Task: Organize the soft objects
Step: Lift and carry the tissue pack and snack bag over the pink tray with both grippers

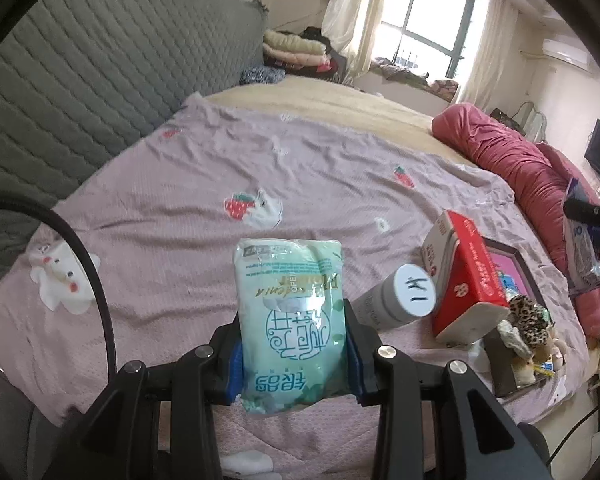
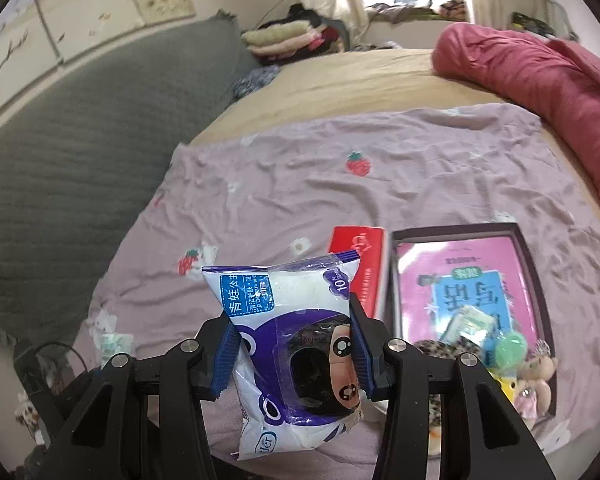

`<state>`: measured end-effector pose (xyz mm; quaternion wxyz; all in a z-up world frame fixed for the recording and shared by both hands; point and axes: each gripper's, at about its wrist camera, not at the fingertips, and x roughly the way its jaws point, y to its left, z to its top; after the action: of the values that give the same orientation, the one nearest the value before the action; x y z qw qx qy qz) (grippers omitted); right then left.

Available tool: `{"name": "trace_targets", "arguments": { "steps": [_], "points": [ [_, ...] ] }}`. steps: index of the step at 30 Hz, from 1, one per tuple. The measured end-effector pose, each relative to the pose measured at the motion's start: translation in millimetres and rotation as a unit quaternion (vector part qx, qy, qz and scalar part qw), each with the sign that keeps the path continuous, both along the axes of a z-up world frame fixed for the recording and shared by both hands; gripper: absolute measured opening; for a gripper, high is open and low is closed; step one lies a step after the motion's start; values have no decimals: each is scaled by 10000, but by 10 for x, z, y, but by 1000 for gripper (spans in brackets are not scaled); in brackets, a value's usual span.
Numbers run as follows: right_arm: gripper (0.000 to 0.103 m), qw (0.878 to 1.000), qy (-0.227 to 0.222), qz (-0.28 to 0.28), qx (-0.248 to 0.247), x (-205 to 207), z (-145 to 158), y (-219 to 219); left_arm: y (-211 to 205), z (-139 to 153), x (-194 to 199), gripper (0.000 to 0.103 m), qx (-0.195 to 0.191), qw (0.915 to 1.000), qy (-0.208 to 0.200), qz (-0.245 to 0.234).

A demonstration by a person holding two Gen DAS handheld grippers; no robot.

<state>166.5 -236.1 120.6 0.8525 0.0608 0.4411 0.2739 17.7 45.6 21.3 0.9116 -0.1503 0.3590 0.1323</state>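
Note:
My left gripper (image 1: 294, 344) is shut on a pale green wet-wipe pack (image 1: 290, 320), held up above the pink strawberry-print sheet (image 1: 260, 168). My right gripper (image 2: 292, 350) is shut on a white and purple wet-wipe pack (image 2: 296, 344) with a cartoon face, lifted over the same sheet (image 2: 380, 184). To its right lies a dark-rimmed box (image 2: 534, 268) with a pink book (image 2: 460, 264) inside, plus small plush toys (image 2: 538, 380) and a green ball (image 2: 510, 350). In the left wrist view the right gripper's pack (image 1: 582, 252) shows at the far right edge.
A red and white carton (image 1: 466, 276) and a white bottle (image 1: 400, 296) lean beside the box (image 1: 512, 256). A leopard-print soft item (image 1: 528, 320) lies at the box's near corner. A rolled red quilt (image 1: 512, 160) lines the bed's right side; a grey quilted headboard (image 1: 80, 72) stands left.

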Motion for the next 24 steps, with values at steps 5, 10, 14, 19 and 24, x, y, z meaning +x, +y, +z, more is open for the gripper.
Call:
{"name": "trace_targets", "arguments": {
  "steps": [5, 10, 14, 19, 24],
  "points": [
    [50, 9993, -140, -325, 138, -89, 61, -314, -105, 174, -41, 40, 87, 9998, -140, -113],
    [50, 9967, -437, -653, 222, -220, 180, -611, -298, 353, -14, 40, 160, 9990, -275, -329],
    [50, 9930, -694, -925, 250, -313, 288, -853, -482, 474, 76, 40, 183, 9978, -335, -539],
    [50, 9880, -912, -1210, 298, -387, 377, -1155, -804, 630, 223, 40, 212, 9947, -447, -899],
    [50, 9846, -908, -1411, 485, -425, 348, -1407, -1149, 801, 371, 40, 243, 9892, -590, -1319]
  ]
}}
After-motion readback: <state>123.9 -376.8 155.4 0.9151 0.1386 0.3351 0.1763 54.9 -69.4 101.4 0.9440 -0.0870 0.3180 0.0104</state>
